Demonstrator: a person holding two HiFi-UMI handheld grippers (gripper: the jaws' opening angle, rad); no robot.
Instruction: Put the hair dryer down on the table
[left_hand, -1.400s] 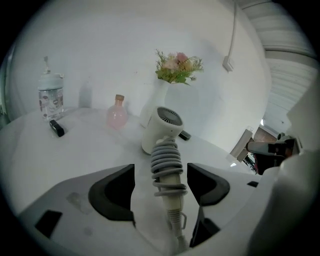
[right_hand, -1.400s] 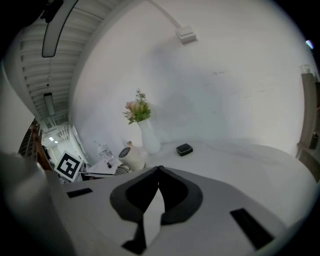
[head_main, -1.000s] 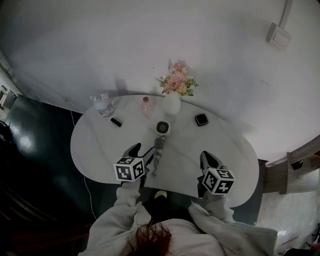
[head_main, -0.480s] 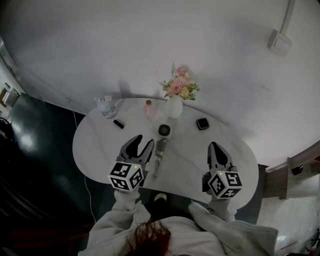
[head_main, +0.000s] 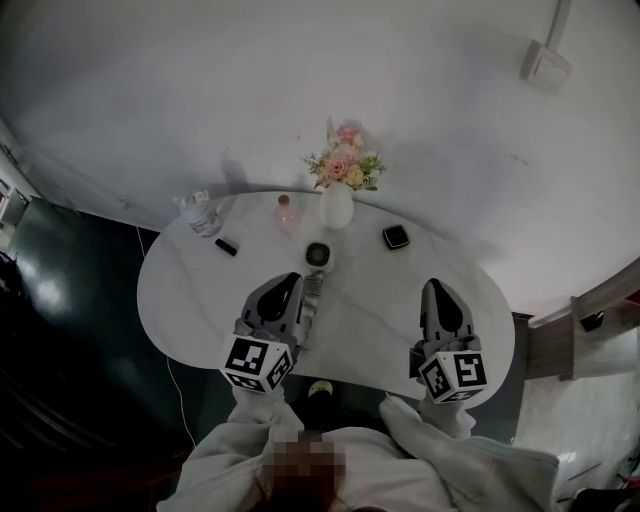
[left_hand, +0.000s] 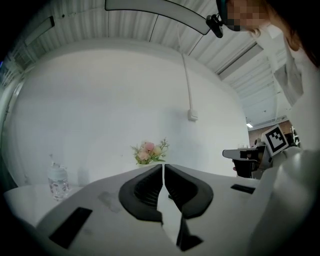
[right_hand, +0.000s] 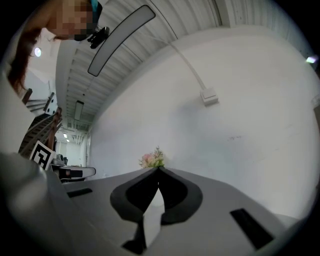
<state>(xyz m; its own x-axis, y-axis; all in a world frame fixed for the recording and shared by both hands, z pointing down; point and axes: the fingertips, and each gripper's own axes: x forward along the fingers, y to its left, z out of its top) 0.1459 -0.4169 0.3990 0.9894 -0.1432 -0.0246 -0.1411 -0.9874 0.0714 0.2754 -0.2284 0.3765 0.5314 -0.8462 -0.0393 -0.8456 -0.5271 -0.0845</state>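
Note:
The hair dryer (head_main: 319, 257) lies on the white oval table (head_main: 190, 300), its round head toward the vase and its ribbed handle pointing back at me. My left gripper (head_main: 290, 284) hovers just left of the handle, apart from it; its jaws are shut with nothing between them, as the left gripper view (left_hand: 163, 167) also shows. Over the table's near right part, my right gripper (head_main: 438, 290) is shut and empty, its jaws meeting in the right gripper view (right_hand: 158, 170). The dryer is hidden in both gripper views.
A white vase of pink flowers (head_main: 337, 203) stands at the far edge, with a small pink bottle (head_main: 285, 212) and a water bottle (head_main: 201, 213) to its left. A small black object (head_main: 226, 246) and a black square item (head_main: 396, 236) lie on the tabletop. A white wall rises behind.
The left gripper's jaws, wide open beside the dryer handle before, have closed. Both grippers have risen and tilted up; the dryer stays on the table.

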